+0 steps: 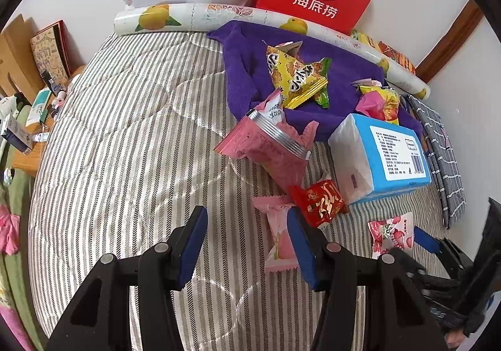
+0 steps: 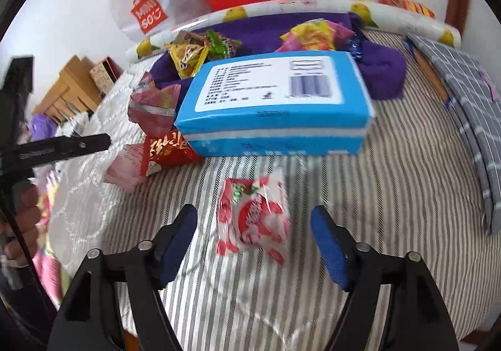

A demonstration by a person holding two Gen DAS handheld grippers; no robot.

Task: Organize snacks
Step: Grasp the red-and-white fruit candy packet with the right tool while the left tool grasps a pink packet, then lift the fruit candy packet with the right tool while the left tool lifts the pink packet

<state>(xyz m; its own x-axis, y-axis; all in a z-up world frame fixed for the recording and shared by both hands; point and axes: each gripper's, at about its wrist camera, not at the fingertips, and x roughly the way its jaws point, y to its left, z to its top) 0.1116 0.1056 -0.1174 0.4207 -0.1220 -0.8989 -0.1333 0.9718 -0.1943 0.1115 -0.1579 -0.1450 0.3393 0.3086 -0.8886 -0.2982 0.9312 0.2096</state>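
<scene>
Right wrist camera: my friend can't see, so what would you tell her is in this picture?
The open right gripper hangs over a red-and-white strawberry candy lying loose between its blue pads on a striped bedspread. Behind it sits a blue tissue pack, with more snacks on a purple towel.

Both wrist cameras look steeply down, close over the striped bedcover (image 1: 125, 138); both share the blue box (image 2: 275, 100) mid-frame.
</scene>
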